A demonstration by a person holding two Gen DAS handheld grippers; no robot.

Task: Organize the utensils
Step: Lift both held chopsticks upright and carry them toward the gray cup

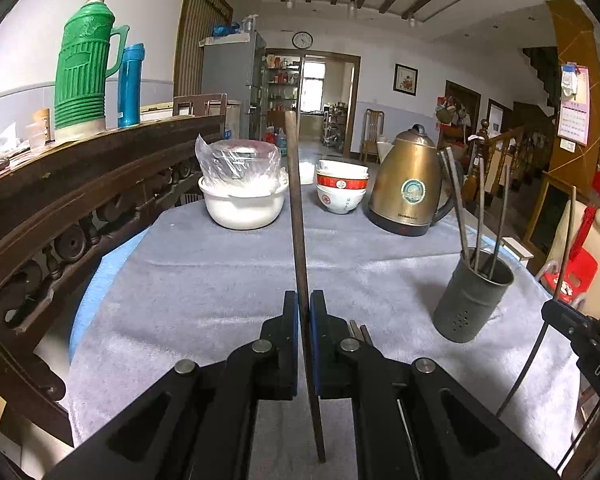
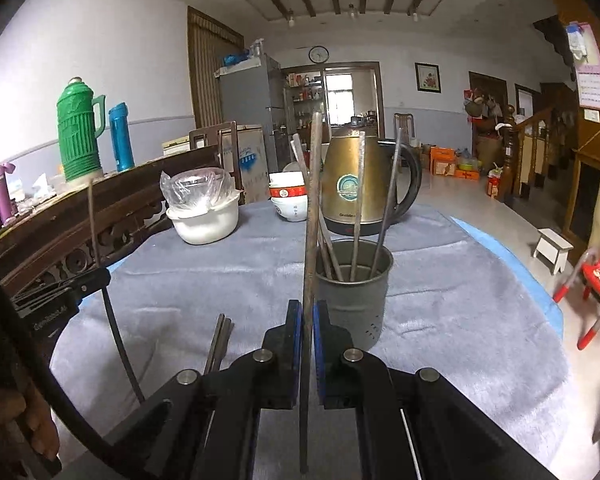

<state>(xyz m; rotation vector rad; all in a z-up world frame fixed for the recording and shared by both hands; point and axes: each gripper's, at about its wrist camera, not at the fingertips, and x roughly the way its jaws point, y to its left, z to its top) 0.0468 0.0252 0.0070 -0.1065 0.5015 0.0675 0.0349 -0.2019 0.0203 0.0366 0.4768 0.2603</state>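
Chopstick, dark and stiff, is pinched upright near mid-length by the closed left gripper, well left of the metal holder. Right wrist: another chopstick, likely light and slippery, is clamped by the right gripper just before the holder.

Home dining/living room. Table under grey cloth carries brass kettle, stacked bowls. Green thermos on carved wooden sideboard, upper left. Fridge, wall clock centre top; wooden staircase right.
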